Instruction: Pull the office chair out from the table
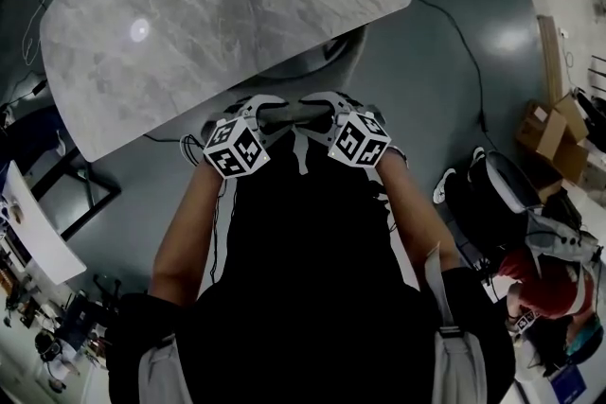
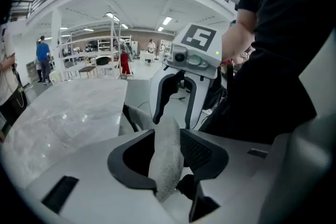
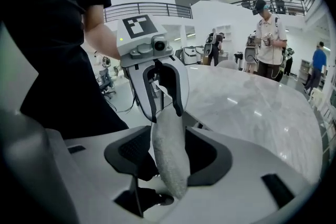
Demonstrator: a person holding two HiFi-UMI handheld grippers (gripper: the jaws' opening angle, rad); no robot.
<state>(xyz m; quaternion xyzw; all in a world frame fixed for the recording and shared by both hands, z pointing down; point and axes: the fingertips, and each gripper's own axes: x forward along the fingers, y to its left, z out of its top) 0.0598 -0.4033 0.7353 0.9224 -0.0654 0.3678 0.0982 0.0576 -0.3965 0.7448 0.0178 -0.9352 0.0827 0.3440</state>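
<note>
Lower centre of the left gripper view: left gripper [image 2: 169, 148] spread wide astride the office chair's back rim [image 2: 168, 176], grey padded edge upright between the jaws, not clamped. Long axis of that rim running left to right across mid-frame of the head view, just below the desk [image 1: 189, 24] edge. Further right, right gripper [image 3: 170, 150] equally agape over the same rim, gripping nothing. Both equally near; pull likely down-frame, toward the person.

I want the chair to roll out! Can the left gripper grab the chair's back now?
Probably yes: the chair back's grey top edge sits between the open jaws of the left gripper, with nothing in the way.
</note>
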